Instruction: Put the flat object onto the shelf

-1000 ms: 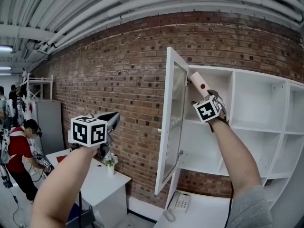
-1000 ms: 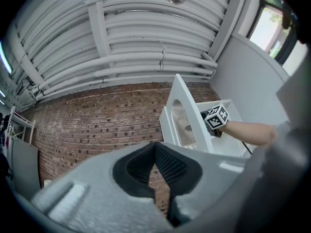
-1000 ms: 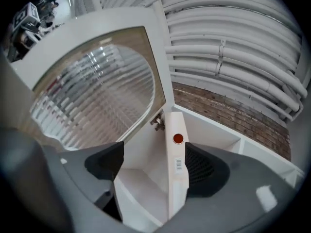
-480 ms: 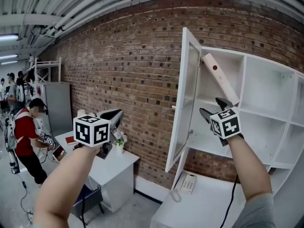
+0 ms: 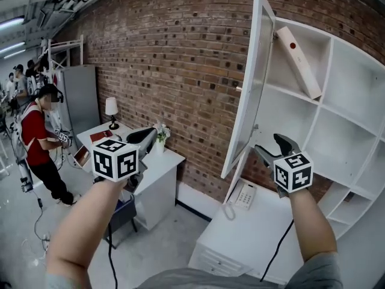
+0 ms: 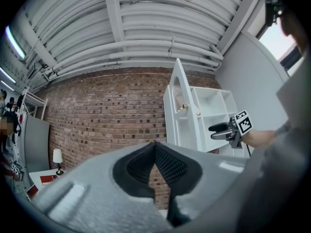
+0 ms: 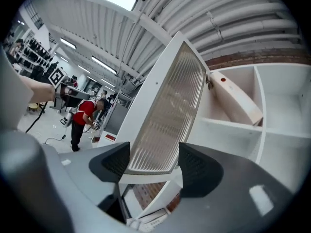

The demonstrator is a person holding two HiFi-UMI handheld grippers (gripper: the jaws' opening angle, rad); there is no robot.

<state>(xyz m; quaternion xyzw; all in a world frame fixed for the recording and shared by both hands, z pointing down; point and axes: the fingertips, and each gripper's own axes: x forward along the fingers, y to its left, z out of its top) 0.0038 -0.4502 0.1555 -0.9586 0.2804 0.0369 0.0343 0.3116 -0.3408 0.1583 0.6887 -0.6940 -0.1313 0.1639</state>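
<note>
Left gripper [image 5: 147, 135]: jaws together, empty, well left of the shelf [image 5: 289, 122]. Right gripper [image 5: 269, 144]: jaws apart and just closing, nothing between them, in open room below the door [image 5: 252, 83] edge. Flat object [image 5: 299, 62] leans in the shelf's upper-left compartment; the right gripper has dropped away from it.

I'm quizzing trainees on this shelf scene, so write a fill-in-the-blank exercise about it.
1. The flat white box with a red dot leans in the ____ left compartment of the white shelf unit.
2. The unit's white ribbed-glass door stands ____.
3. The white telephone lies ____ that door.
Missing words: top; open; below.
</note>
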